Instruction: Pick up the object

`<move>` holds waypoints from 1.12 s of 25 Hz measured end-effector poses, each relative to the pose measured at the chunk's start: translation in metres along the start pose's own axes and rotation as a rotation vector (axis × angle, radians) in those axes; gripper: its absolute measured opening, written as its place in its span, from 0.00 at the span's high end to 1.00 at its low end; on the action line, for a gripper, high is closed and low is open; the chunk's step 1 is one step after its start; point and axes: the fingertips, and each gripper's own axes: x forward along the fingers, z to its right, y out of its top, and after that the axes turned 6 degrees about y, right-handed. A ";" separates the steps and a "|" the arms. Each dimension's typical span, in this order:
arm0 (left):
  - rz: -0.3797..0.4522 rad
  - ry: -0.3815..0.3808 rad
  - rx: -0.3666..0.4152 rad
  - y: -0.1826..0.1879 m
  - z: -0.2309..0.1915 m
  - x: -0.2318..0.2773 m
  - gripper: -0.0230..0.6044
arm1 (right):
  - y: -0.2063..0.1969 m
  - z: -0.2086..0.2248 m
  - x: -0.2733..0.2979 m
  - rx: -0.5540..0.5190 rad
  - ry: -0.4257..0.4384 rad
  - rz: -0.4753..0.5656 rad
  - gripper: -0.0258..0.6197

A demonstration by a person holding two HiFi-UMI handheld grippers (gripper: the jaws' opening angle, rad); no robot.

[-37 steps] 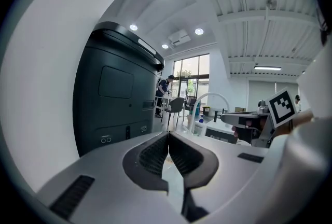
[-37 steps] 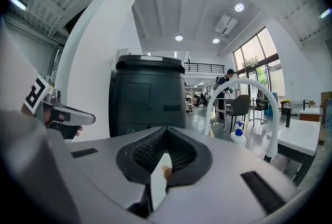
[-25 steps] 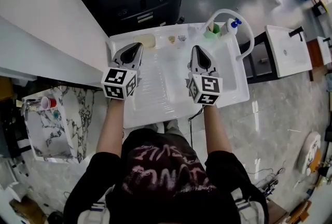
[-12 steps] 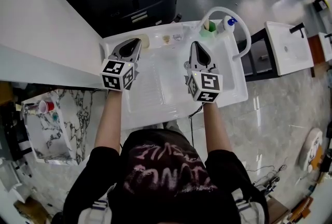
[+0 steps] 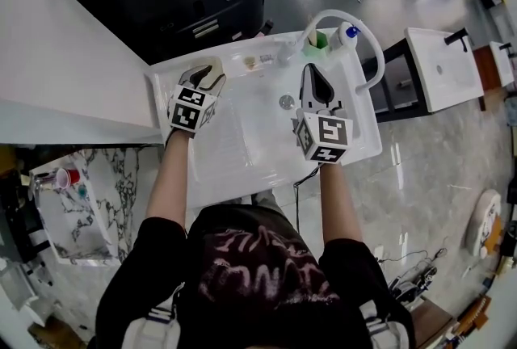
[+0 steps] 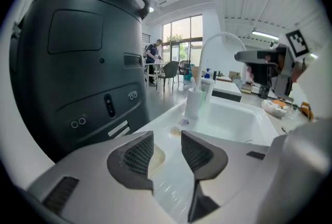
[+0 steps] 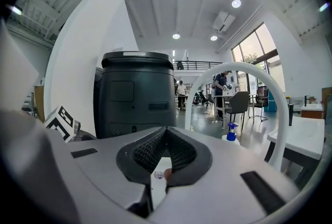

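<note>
Soap bar (image 6: 157, 158) lies at the back left corner of the sink (image 5: 242, 178), in the gap of my left gripper (image 6: 166, 137). Its jaws are opening, pads off it. Bar mostly covered, so I can't tell its long axis. Right gripper (image 7: 166, 135) is clenched on nothing.

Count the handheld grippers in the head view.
2. The left gripper is over the white sink's back-left ledge, jaws opening, a pale yellow object showing between them, ungripped. The right gripper hangs over its basin, jaws shut. None hidden.
</note>
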 end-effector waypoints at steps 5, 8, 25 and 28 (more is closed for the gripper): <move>-0.116 -0.030 0.074 -0.026 0.002 0.033 0.66 | 0.001 0.009 0.001 -0.011 -0.021 -0.002 0.94; -0.182 -0.045 0.108 -0.039 0.003 0.046 0.66 | 0.004 0.014 0.002 -0.012 -0.032 -0.002 0.94; -0.326 -0.057 0.180 -0.073 0.003 0.077 0.84 | -0.007 0.033 0.006 -0.011 -0.058 -0.027 0.94; -0.327 -0.047 0.200 -0.072 0.003 0.078 0.87 | -0.008 0.034 0.005 -0.009 -0.057 -0.029 0.94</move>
